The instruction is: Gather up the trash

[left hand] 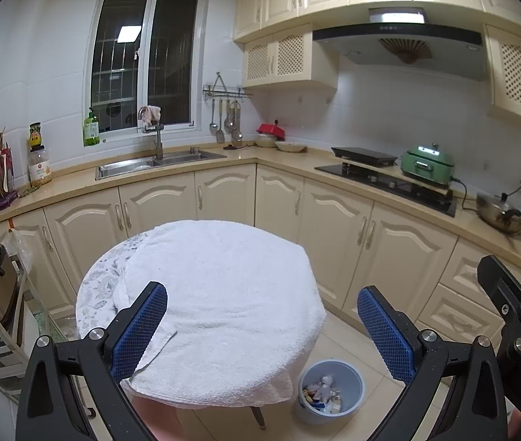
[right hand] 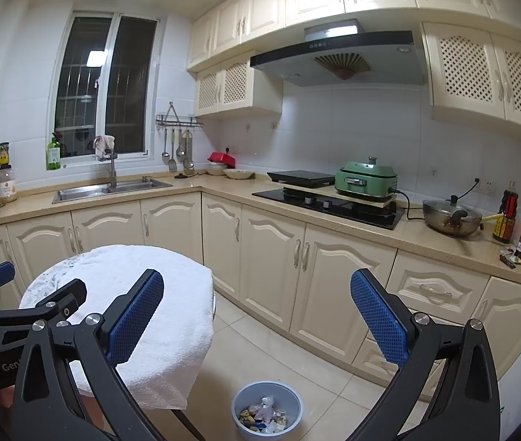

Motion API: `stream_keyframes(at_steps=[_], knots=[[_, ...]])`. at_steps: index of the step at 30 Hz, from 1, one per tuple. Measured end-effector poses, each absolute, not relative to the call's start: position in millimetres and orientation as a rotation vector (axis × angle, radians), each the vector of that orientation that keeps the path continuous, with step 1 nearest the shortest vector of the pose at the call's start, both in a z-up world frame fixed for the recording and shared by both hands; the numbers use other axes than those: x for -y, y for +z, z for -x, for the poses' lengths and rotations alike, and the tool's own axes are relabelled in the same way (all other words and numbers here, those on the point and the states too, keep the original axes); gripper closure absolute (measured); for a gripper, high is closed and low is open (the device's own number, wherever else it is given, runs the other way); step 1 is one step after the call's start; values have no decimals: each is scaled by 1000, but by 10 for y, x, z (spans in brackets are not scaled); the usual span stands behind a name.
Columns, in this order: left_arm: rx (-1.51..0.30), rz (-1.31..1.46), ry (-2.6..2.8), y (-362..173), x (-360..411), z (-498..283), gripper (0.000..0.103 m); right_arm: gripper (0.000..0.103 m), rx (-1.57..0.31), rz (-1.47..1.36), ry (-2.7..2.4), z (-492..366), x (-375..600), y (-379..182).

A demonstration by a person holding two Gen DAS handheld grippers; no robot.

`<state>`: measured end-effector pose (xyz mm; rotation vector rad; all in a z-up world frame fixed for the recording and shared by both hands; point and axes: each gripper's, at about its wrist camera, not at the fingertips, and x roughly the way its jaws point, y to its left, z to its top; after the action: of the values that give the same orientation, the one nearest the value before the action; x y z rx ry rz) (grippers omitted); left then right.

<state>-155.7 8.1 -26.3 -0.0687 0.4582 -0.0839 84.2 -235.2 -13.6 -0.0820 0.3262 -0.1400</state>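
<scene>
Seemingly collection is complete: trash (right hand: 266,413) fills the blue bin (right hand: 293,397) on the floor beside the towel-covered table (left hand: 223,294); left gripper (left hand: 262,327) and right gripper (right hand: 256,316) hover agape, empty; a final table scan seems wise.

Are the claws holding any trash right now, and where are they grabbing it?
No. Both the left claw and the right claw are wide open with nothing between their pads. The trash sits in the blue bin on the floor.
</scene>
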Motion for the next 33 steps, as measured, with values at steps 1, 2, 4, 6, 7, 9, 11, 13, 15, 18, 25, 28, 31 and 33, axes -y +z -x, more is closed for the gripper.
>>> stream_keyframes(at_steps=[1,2,4,6,7,9,11,13,15,18,25,28,31,33], knots=[[-457,69,-84,-257,-81,1557,1,0,-326,82,-140,-840,2364,-132],[-456,71,-84,-267,-82,1569,1,0,-326,84,-141,-838,2360,-131],[-456,71,-85,-269,-84,1573,1,0,-326,84,-141,-838,2368,-129],[-453,69,-82,-269,-79,1585,1,0,-327,80,-139,-840,2365,-129],[-452,68,-80,-269,-74,1590,1,0,-328,80,-138,-845,2365,-125],[-451,68,-79,-272,-70,1591,1,0,-329,79,-137,-846,2367,-124],[-451,67,-79,-279,-62,1601,1,0,-329,81,-139,-846,2363,-123],[-452,67,-80,-280,-60,1602,1,0,-328,81,-139,-847,2368,-122],[-453,66,-82,-285,-62,1600,1,0,-329,81,-139,-850,2374,-124],[-451,64,-80,-287,-59,1603,1,0,-329,80,-138,-851,2374,-124],[-454,65,-82,-295,-58,1602,1,0,-329,80,-139,-852,2372,-124],[-456,64,-82,-296,-56,1598,1,0,-331,79,-138,-857,2380,-129],[-458,64,-83,-302,-68,1589,1,0,-332,82,-139,-858,2389,-136],[-460,63,-84,-309,-79,1575,1,0,-334,83,-139,-859,2395,-149]])
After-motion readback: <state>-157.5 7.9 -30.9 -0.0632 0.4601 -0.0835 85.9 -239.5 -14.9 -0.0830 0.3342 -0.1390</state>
